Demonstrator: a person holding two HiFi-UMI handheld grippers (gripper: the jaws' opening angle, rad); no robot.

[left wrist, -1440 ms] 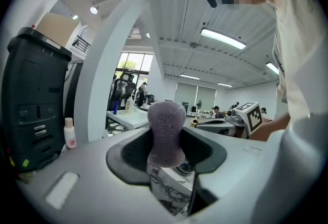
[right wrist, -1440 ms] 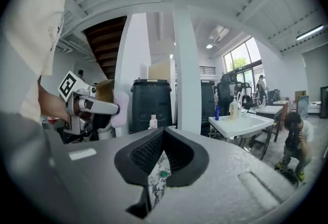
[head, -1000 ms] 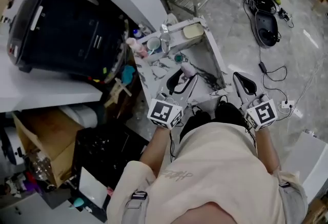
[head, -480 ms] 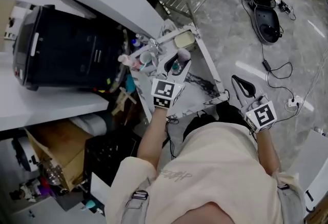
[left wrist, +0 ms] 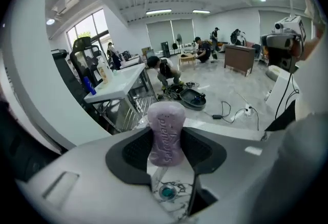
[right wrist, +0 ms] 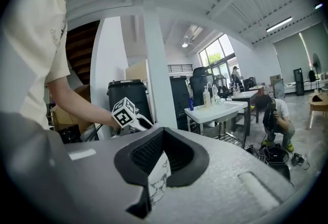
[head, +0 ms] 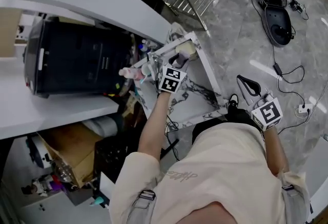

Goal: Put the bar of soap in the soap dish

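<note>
Since the bar of soap (left wrist: 165,133) is gripped upright between the pads of the left tongs (head: 179,64), with its upper half standing clear above them, and is held over the far end of the marbled tabletop (head: 197,97) at the upper middle of the head view, the step in hand is judged to be its lowering into the soap dish (head: 187,46), which lies just beyond the tong tips; whether bar and dish touch cannot be told. The dish is hidden behind the bar in the left gripper view, so the aim is best checked from above. The bar should be centred over the hollow, tipped so that a broad face goes down, and let go only once it is borne by the dish; a slight opening should be enough, followed by a straight withdrawal. The pink bottle (head: 128,72) to the left of the dish is to be kept clear of. The right tongs (head: 245,84), closed on nothing at the right of the frame and well apart, are not needed
</note>
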